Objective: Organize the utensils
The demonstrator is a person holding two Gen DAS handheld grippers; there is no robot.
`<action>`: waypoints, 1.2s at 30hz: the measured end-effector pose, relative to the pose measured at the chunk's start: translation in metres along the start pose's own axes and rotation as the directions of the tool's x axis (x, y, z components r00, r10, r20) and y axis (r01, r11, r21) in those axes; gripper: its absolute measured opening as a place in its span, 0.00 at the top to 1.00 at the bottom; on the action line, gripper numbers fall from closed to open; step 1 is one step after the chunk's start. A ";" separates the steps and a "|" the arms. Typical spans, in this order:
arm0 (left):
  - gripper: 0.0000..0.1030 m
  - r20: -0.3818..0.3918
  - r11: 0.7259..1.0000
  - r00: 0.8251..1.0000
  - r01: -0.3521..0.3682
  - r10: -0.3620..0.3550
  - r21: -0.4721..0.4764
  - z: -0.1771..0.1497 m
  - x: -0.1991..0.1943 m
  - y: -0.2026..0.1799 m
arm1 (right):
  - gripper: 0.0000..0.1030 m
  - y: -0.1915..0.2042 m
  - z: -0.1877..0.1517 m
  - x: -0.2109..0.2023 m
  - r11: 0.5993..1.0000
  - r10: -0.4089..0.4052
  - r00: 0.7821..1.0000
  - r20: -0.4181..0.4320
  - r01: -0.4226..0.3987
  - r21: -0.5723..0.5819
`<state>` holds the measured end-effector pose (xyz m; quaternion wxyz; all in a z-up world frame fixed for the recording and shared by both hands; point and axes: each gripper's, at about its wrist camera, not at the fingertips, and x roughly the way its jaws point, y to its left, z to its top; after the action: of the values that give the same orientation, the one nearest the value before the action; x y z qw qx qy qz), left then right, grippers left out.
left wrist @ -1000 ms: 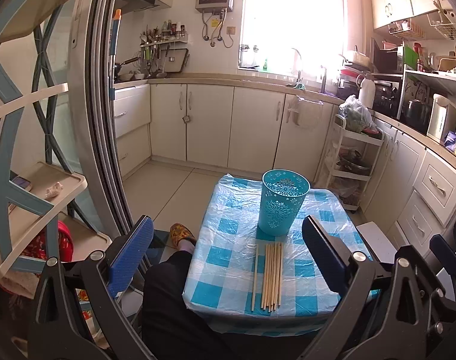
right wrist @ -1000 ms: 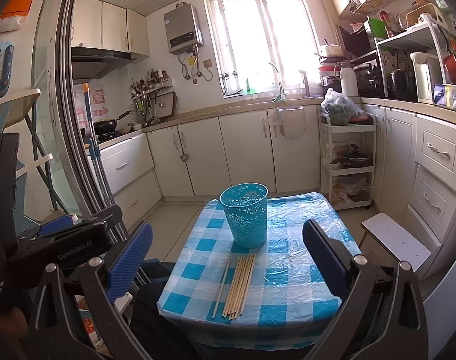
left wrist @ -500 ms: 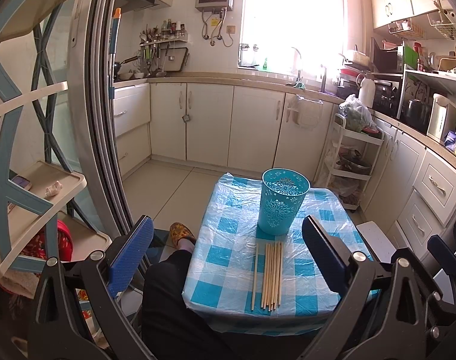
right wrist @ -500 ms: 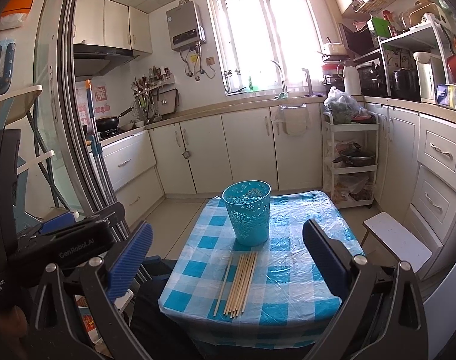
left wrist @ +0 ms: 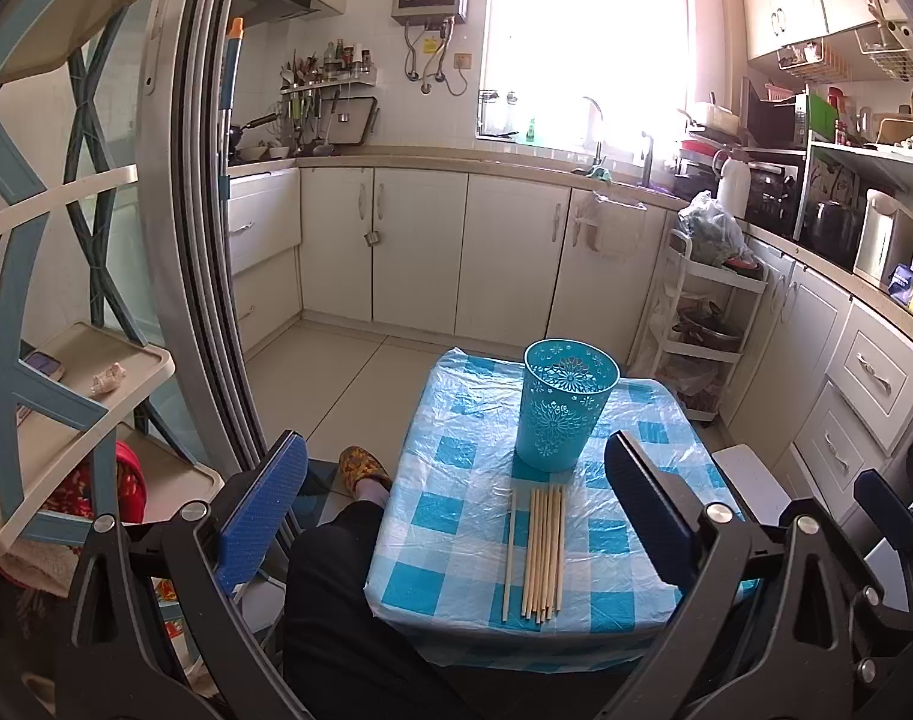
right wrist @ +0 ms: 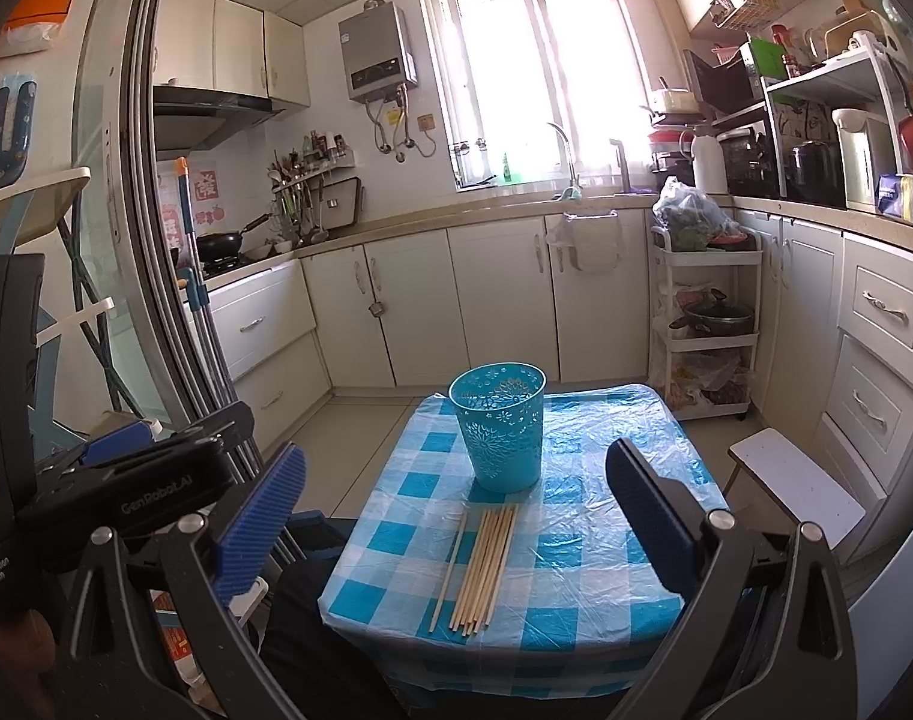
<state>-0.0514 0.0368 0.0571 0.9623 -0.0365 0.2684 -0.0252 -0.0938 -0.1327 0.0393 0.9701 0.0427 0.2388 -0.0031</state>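
Note:
Several wooden chopsticks [left wrist: 539, 552] lie side by side on a small table with a blue-and-white checked cover [left wrist: 456, 516]; they also show in the right wrist view [right wrist: 481, 564]. A teal perforated cup [left wrist: 565, 405] stands upright just behind them, also in the right wrist view [right wrist: 501, 433]. My left gripper [left wrist: 456, 516] is open and empty, held above and short of the table's near edge. My right gripper [right wrist: 456, 522] is open and empty, likewise back from the table. The left gripper's body [right wrist: 126, 480] shows at the left of the right wrist view.
The person's dark-trousered leg [left wrist: 336, 600] and slippered foot [left wrist: 363, 465] are at the table's near left. A blue-and-cream shelf rack [left wrist: 48, 360] and sliding door frame [left wrist: 198, 240] stand left. A white trolley [right wrist: 705, 324], a low stool [right wrist: 792, 486] and cabinets stand right.
Both views have drifted very slightly; the table, cup and chopsticks have not moved. Both grippers stay open.

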 end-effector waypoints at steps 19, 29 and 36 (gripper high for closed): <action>0.07 -0.042 1.000 0.999 0.021 -0.022 -0.017 -0.006 0.028 0.008 | 0.07 -0.026 -0.008 0.056 0.999 -0.035 0.996 -0.087 0.034 -0.012; 0.07 -0.307 1.000 0.952 -0.002 -0.001 -0.010 -0.047 0.150 0.025 | 0.55 -0.089 -0.085 0.228 0.995 -0.025 0.888 -0.459 0.068 0.078; 0.07 -0.422 0.998 0.906 0.033 -0.009 0.049 -0.070 0.212 0.008 | 0.68 -0.081 -0.104 0.298 0.995 -0.023 0.858 -0.514 0.070 0.072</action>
<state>0.0938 0.0262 -0.1126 0.8819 -0.0064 0.4687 -0.0503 0.1202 -0.2001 -0.1975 0.8686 0.0787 0.4886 -0.0254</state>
